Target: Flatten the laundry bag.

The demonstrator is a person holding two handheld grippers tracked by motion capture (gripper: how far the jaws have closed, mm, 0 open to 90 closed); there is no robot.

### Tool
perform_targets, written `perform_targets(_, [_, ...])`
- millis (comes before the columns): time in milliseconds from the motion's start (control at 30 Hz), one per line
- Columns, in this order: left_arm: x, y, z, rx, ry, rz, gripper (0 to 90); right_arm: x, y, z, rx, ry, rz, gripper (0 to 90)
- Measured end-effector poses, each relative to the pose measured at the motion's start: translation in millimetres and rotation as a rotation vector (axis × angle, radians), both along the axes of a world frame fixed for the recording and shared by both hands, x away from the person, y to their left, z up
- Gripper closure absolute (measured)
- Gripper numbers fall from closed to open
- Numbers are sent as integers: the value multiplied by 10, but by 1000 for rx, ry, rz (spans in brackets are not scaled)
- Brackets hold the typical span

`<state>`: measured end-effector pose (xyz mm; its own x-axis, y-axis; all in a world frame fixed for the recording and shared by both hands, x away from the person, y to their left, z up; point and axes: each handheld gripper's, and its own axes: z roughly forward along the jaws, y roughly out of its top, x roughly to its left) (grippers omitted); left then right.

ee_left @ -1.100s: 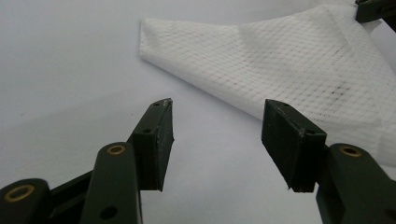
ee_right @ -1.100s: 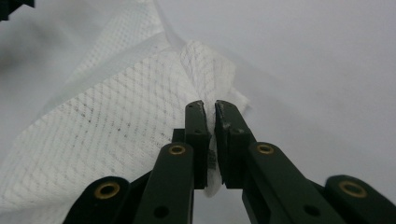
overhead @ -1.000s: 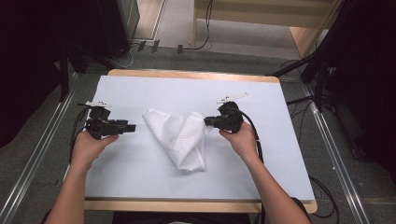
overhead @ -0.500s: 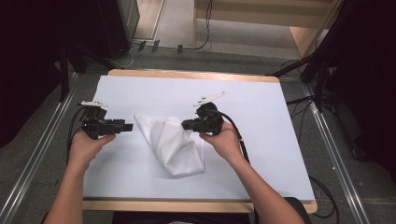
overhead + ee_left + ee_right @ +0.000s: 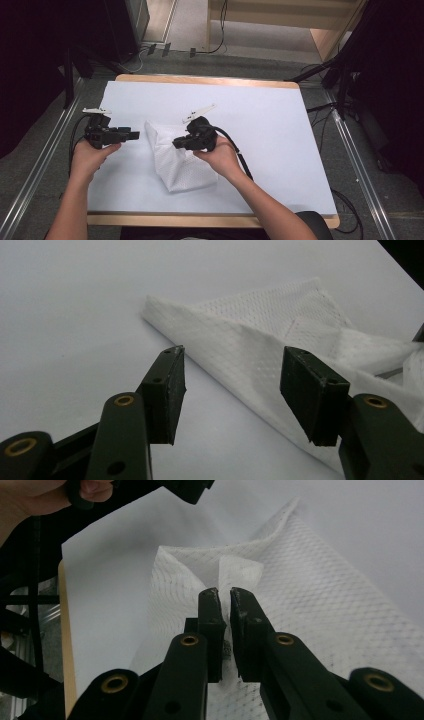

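A white dimpled paper towel [image 5: 172, 157] lies folded and partly lifted on the white table cover [image 5: 270, 125]. My right gripper [image 5: 178, 143] is shut on a corner of the towel [image 5: 235, 572], holding that flap up over the rest of the sheet. In the right gripper view the pinched edge stands between the two pads. My left gripper [image 5: 134, 135] is open just left of the towel, with nothing between its fingers. Ahead of its jaws in the left gripper view, the towel's folded edge [image 5: 260, 355] rests on the cover.
The cover lies on a wooden table [image 5: 210, 80] with metal rails [image 5: 45, 160] along both sides. Cables [image 5: 240, 155] trail from the grippers. Dark equipment stands around the table.
My right gripper has carried the towel's corner leftward across the sheet, folding it over. The left gripper has stayed in place.
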<state>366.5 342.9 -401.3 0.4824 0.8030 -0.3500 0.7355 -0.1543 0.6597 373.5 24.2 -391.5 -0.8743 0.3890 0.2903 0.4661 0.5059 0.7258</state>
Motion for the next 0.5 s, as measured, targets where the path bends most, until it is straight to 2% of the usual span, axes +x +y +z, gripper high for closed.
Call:
perform_targets(233, [-2,15,1,0,-4,2,443,-82,238,-61,-15,7,53,855])
perform_targets(500, [4,8,-10,2,2,-3,441,-163,419,-137,-28,12,109,847])
